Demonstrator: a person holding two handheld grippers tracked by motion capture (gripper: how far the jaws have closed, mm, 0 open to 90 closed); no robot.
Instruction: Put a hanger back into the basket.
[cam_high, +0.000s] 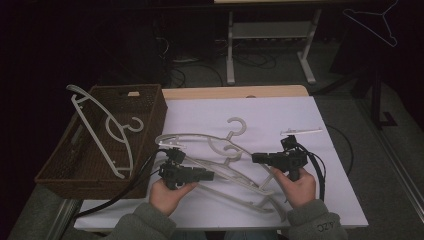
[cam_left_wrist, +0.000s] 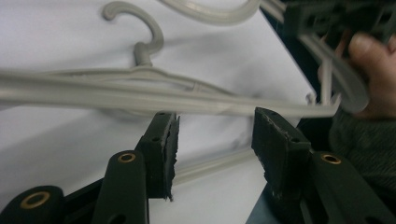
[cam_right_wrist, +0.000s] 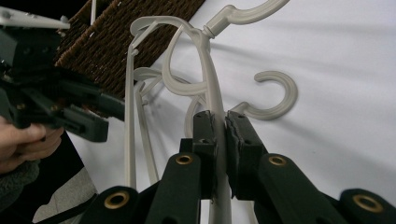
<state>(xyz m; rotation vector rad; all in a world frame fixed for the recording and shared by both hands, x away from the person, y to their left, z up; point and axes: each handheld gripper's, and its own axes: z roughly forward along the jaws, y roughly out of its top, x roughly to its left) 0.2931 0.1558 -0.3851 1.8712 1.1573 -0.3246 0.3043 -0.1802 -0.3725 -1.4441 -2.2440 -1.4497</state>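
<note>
Pale grey plastic hangers (cam_high: 220, 150) lie tangled on the white cloth. My right gripper (cam_high: 255, 158) points left and is shut on one arm of the upper hanger (cam_right_wrist: 212, 88), just below its hook (cam_right_wrist: 243, 14). A second hanger's hook (cam_right_wrist: 275, 93) rests on the cloth beside it. My left gripper (cam_high: 210, 175) points right with its jaws open. In the left gripper view a hanger bar (cam_left_wrist: 140, 95) runs across just past my left gripper (cam_left_wrist: 215, 135), with no pad pressing on it. A hand holds each gripper.
A brown wicker basket (cam_high: 150, 100) stands at the table's left with a white hanger (cam_high: 100, 125) leaning in it. A small white strip (cam_high: 300, 131) lies at the cloth's right. Another hanger (cam_high: 375, 22) hangs at the far right. Cables trail off both grippers.
</note>
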